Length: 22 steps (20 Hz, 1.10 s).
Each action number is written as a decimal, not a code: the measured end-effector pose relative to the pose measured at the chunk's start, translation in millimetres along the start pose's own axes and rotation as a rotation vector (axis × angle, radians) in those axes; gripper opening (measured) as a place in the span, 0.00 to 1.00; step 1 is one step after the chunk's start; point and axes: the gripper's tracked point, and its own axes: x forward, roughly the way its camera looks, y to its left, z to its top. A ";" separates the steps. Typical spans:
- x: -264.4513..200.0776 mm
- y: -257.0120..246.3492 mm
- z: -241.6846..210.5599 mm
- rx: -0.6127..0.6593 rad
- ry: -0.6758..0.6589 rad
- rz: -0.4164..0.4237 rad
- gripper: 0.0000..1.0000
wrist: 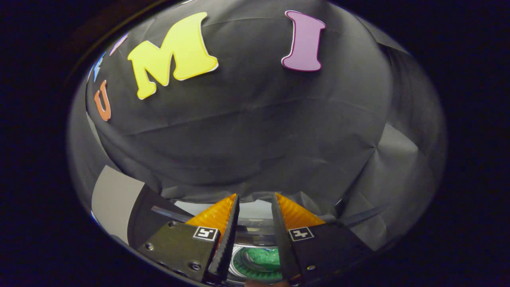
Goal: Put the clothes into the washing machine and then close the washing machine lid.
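Claw (255, 201) held high, fingers pointing toward the black cloth booth wall (255, 131). Fingers parted by a moderate gap, not wide; nothing between them, tips touching nothing. Claw open and empty.

Below the fingers, seen through the gap: round washing machine drum opening (255, 261) with a pale metallic rim. Inside it lies a crumpled green cloth garment (265, 257), resting in the drum, partly hidden by the finger bases. Garment is well clear of the fingertips, down near their roots.

A curved grey-white band of the washing machine top (255, 211) runs across just beyond the opening, between the fingers. Pale flat panel (113, 199) off to the left of the claw, its nature unclear. Lid position cannot be made out.
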 end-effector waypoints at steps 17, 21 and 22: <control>-29.5 2.0 -28.6 -0.024 -0.155 -0.051 0.56; -41.7 2.8 -43.1 -0.020 -0.152 -0.059 0.56; -44.5 3.0 -46.5 -0.020 -0.152 -0.063 0.56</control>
